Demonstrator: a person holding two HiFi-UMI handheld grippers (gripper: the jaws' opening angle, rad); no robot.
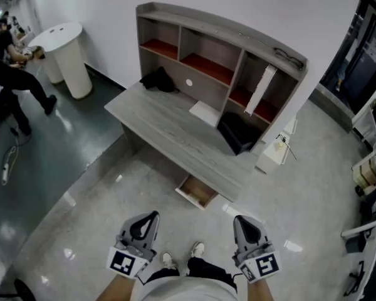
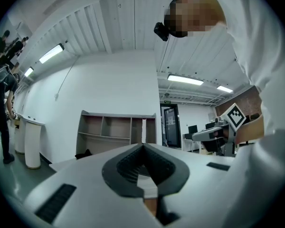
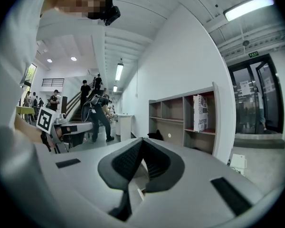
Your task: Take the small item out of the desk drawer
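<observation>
Head view: grey bench (image 1: 169, 133) with a shelved hutch (image 1: 225, 49) sits at frame centre, seen from the front and well apart from both grippers.

Drawer (image 1: 197, 192): under the bench's front edge, just below centre, pulled part-way out. Brown inside shows. Small item: cannot be made out in the drawer or in any view.

Left gripper (image 1: 149, 218): lower centre-left, jaws together at the tips, nothing between them. Its own view confirms the pads meeting, with the hutch far behind.

Right gripper (image 1: 241, 220): lower centre-right, jaws also closed tip to tip and empty. Its own view shows the hutch at right.

Both are held over bare floor (image 1: 113, 205), side by side, pointing toward the bench. The wearer's shoes (image 1: 197, 249) show between them.

On the bench top: black bundle (image 1: 158, 79) at the left end, white sheet (image 1: 205, 112) mid-right, black bag (image 1: 238, 132) at the right end.

Upper left of frame: white round stand (image 1: 66, 49) and a person (image 1: 9, 74) in dark clothes beside it.
</observation>
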